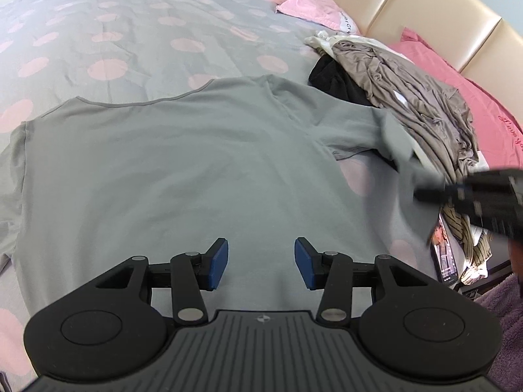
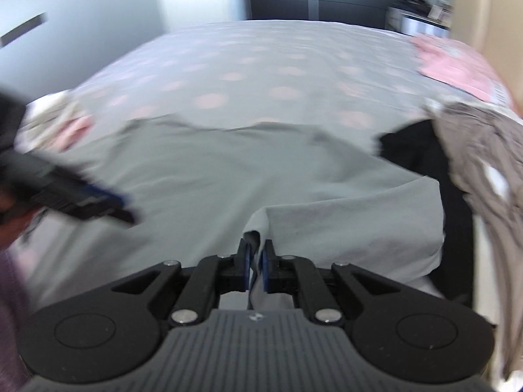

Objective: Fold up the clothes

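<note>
**Left wrist view: grey shirt spread flat, right side lifted in a pinch**

Left wrist view: plain grey-green knit T-shirt (image 1: 183, 150) lies spread on the grey bedspread with pink dots (image 1: 137, 26), neckline away from the camera, body mostly smooth. Left gripper (image 1: 261, 263) hangs over the lower body of the shirt, blue pads (image 1: 218, 263) wide apart, nothing between them.

Right wrist view (blurred): right gripper (image 2: 256, 266) is clenched on a fold of the shirt's cloth, which rises in a ridge from the pads. From the left view this is the shirt's right side, near the sleeve, pulled up off the bedspread.

Crumpled heap of taupe, black and striped garments (image 1: 421, 98) lies just beside the shirt on its right, towards the beige padded headboard (image 1: 408, 3). Pink pillows (image 1: 313, 6) beyond.

Judgement on progress: one shirt is laid out and no finished fold shows in it; the raised side fits either a fold being carried inward or cloth being tugged straight. I cannot tell which. The heap is unfolded, so most of the job seems left.
</note>
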The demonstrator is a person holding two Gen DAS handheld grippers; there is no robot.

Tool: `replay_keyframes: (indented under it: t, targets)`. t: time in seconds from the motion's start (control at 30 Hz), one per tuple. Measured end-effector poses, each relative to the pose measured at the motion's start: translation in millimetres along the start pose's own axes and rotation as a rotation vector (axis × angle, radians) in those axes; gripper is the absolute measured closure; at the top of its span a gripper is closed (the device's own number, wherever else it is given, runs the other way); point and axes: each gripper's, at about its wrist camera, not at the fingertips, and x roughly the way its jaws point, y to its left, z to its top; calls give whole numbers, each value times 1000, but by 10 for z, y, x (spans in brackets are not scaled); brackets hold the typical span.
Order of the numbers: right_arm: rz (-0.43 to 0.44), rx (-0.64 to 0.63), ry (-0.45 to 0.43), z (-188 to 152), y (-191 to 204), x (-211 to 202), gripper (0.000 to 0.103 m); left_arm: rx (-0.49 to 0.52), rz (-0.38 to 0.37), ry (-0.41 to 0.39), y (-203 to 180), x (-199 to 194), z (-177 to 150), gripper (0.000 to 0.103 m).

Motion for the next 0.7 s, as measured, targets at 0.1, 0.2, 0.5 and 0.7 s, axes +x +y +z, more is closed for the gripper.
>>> replay_keyframes:
  t: [0.1, 0.2, 0.5, 0.7]
  targets:
    - [69, -71, 28, -146, 336, -12, 95, 2, -5, -4, -34, -54, -15, 60]
    - [110, -141, 80, -334, 628, 28, 95, 12, -19, -5, -87, -114, -61, 60]
    - [311, -336, 223, -719, 1171, 61, 95, 20, -48, 29, -247, -124, -318, 57]
    - [368, -385, 295, -854, 1316, 128, 85, 32, -65, 76, -348, -49, -467, 57]
